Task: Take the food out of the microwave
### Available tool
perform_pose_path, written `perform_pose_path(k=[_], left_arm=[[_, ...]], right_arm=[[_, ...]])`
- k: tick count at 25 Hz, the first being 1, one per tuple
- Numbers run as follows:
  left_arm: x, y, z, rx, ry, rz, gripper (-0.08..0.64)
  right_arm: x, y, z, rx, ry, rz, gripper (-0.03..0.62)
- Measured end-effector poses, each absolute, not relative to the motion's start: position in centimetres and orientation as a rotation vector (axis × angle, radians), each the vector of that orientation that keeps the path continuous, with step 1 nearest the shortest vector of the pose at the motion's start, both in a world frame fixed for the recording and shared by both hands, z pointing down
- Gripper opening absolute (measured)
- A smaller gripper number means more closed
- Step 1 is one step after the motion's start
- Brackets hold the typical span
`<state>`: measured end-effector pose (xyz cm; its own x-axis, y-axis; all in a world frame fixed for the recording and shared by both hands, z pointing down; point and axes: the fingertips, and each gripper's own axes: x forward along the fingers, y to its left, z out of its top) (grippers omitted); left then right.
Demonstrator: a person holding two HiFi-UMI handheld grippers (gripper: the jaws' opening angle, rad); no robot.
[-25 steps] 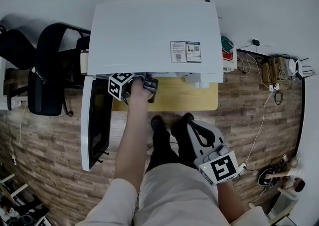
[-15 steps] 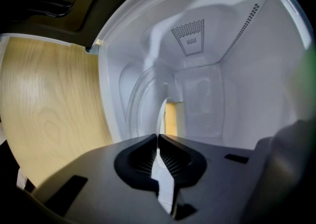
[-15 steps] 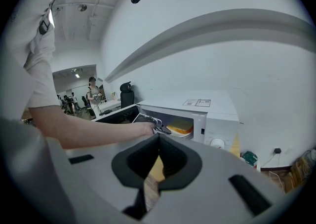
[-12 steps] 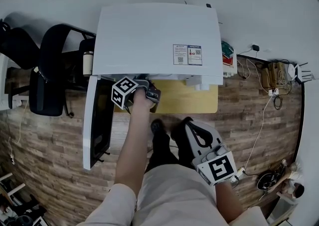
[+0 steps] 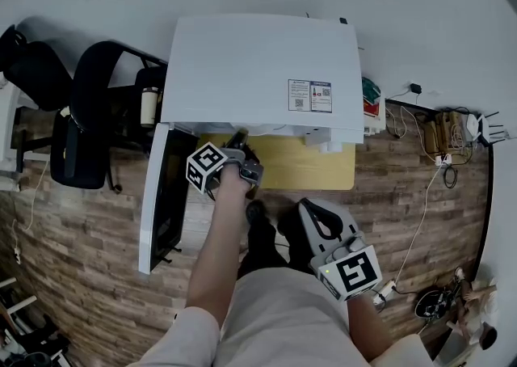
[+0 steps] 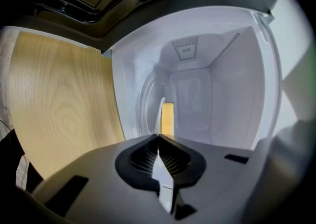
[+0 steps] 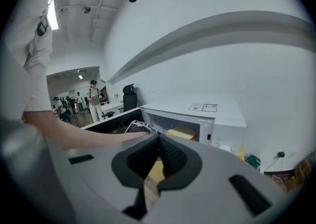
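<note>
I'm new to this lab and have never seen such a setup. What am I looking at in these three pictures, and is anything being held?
There is no robot: a person holds a two-jaw gripper in each hand. One picture comes from a camera on the person's head, looking down; the other two cameras ride on the grippers and look along their jaws. A white microwave stands on a wooden table with its door swung open. The left gripper is at the opening, jaws shut on the edge of what looks like a thin white plate with yellow food on it. The right gripper is near the person's legs, jaws a little apart, holding nothing.
</note>
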<state>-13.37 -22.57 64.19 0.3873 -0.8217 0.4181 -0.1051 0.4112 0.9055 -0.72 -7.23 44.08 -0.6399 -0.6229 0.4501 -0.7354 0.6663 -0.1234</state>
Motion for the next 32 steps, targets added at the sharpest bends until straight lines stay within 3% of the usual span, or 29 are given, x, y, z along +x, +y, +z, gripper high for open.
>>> perform_pose_path(k=[32], left_arm=[[-15.4, -17.1, 60.2, 1.230, -0.935, -0.789, 0.011]], right_arm=[[-2.6, -7.0, 42.5, 1.064, -2.566, 0.361, -0.002]])
